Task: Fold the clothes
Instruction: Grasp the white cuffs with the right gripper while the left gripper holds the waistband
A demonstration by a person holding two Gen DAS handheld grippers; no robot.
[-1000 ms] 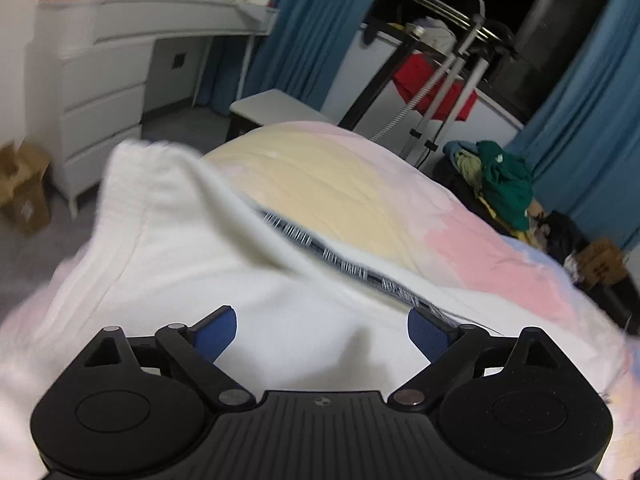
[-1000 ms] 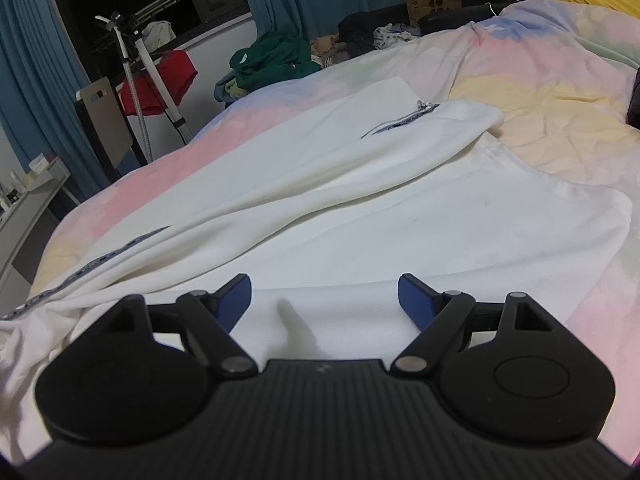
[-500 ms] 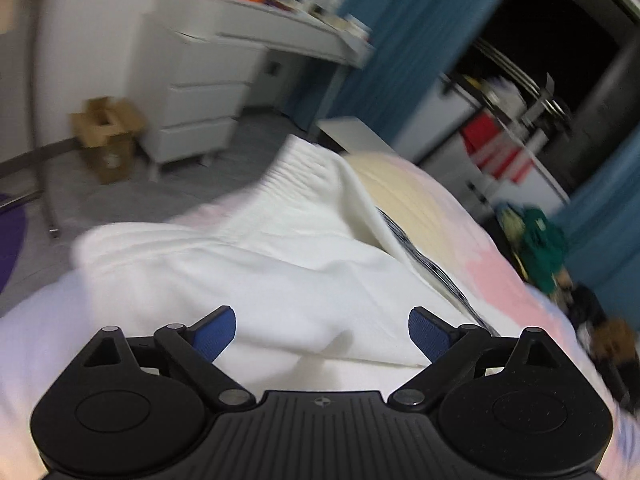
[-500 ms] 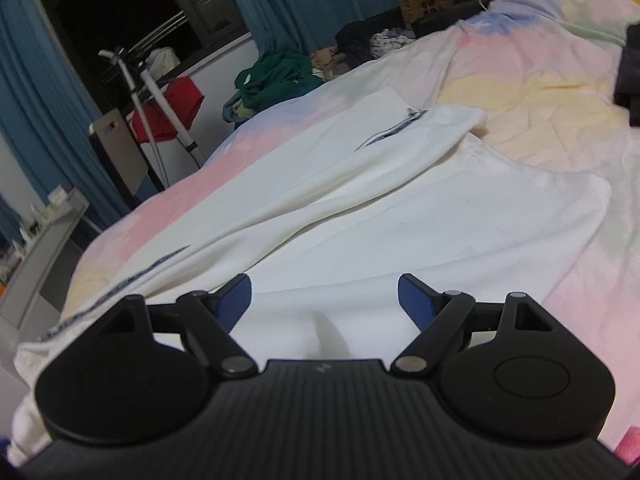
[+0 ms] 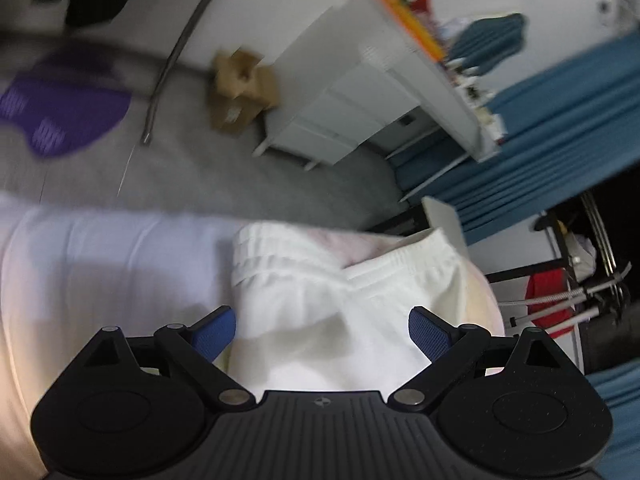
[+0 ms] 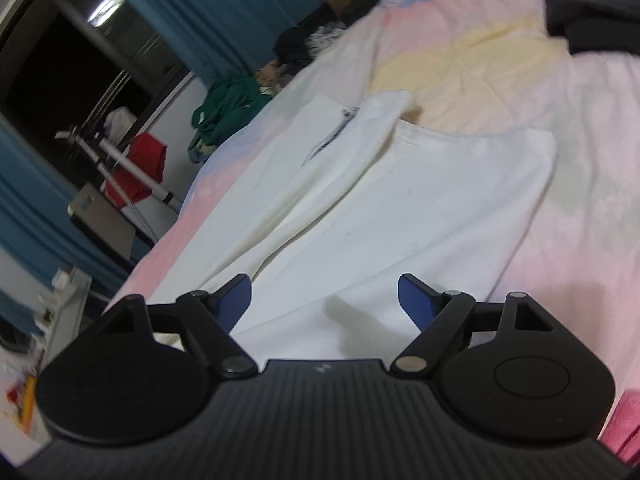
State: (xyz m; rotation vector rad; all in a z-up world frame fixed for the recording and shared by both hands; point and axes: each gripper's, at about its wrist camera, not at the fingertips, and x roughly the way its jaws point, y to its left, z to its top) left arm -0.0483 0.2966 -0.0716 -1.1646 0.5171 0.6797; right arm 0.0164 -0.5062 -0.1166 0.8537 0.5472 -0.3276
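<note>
White trousers [image 6: 384, 208] lie spread on the bed [image 6: 560, 92]; left gripper [image 5: 322, 326] and right gripper [image 6: 324, 298] hover above with jaws apart. Best pinch the ribbed waistband [image 5: 304, 256] squarely, both layers together.

White garment [image 6: 400, 208] – soft matt cloth, tool [image 6: 324, 300] – ridged matt plastic

no legible text, dark printed strip on white garment [image 6: 332, 138] too blurred to read
</note>
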